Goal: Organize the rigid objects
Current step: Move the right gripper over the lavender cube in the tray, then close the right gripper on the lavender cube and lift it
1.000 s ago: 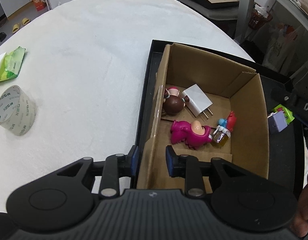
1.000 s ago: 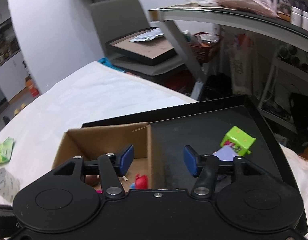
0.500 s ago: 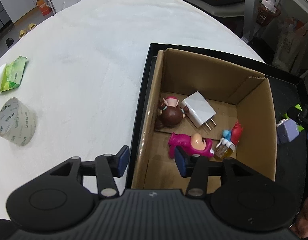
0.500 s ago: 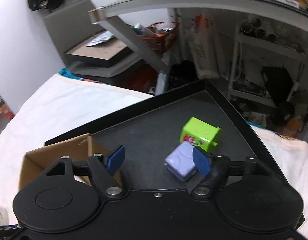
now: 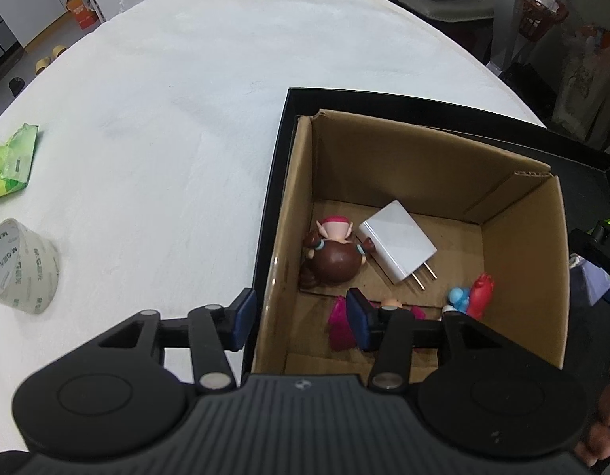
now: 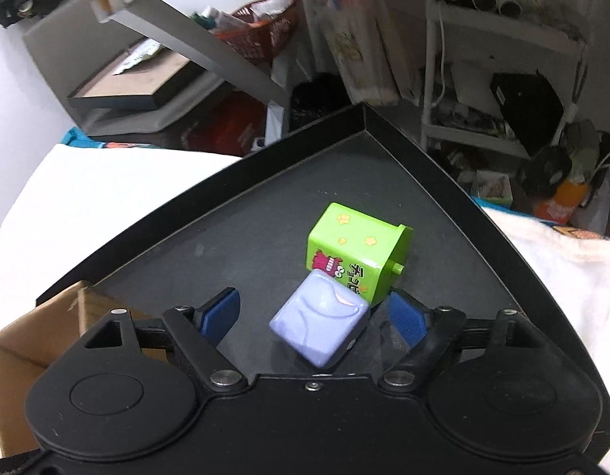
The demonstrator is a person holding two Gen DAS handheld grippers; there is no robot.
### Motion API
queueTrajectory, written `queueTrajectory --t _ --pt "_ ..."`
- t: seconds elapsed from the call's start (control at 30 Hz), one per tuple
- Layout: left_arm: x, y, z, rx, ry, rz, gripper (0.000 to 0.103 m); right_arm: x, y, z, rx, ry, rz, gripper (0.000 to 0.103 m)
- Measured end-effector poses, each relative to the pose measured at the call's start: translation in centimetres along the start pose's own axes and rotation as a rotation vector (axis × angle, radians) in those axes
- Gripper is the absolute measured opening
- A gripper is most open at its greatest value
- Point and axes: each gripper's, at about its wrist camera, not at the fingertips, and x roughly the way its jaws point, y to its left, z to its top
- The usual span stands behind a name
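Both wrist views look steeply down, close, sharing the cardboard box (image 5: pixel 522 261) and black tray (image 6: pixel 404 150).

Cluttered storeroom: crammed shelves (image 6: pixel 499 31), boxes

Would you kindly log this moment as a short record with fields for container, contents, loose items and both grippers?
container: cardboard box on black tray
contents: white charger, brown-haired doll, small figures
loose items: lilac cube touching green block
left gripper: open, straddling box wall
right gripper: opening, cube between jaws, ungripped
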Motion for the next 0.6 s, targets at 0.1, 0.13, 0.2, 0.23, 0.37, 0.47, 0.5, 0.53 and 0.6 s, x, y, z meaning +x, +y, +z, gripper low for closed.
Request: queueTrajectory --t 0.1,0.13,0.2,0.23,0.37,0.47,0.5,0.53,0.6 --pt "0.2 0.1 0.2 -0.002 0.006 0.005 0.049 0.9 0.3 0.2 0.006 0.017 0.0 0.082" --pt "0.3 0.0 0.2 -0.003 0.009 0.004 0.049 1.0 0.4 0.3 0.003 0.018 -0.002 0.083" --pt "0.4 -0.1 0.2 -0.003 0.011 0.0 0.049 1.4 0.6 0.3 -0.005 0.017 -0.017 0.083" --pt "0.4 -0.1 0.2 -0.003 0.01 -0.002 0.049 1.7 0.7 0.2 -0.008 0.02 -0.026 0.083" --pt "0.3 -0.3 -0.2 -0.001 0.005 -0.007 0.049 2.3 0.8 -0.9 -0.037 0.052 -0.095 0.075" --pt "0.1 -0.5 -0.6 0.005 0.007 -0.009 0.049 1.7 0.6 -1.6 -0.047 0.025 -0.101 0.057" --pt "0.0 -0.5 -0.7 0.009 0.005 -0.01 0.049 1.5 0.5 -1.6 -0.043 0.023 -0.106 0.057" --pt "-0.2 -0.6 -0.8 0.013 0.003 -0.011 0.049 1.4 0.2 -1.6 -0.028 0.024 -0.099 0.057" --pt "-0.6 -0.8 -1.0 0.024 -0.004 -0.009 0.049 1.2 -0.2 -1.6 0.001 0.029 -0.08 0.056"
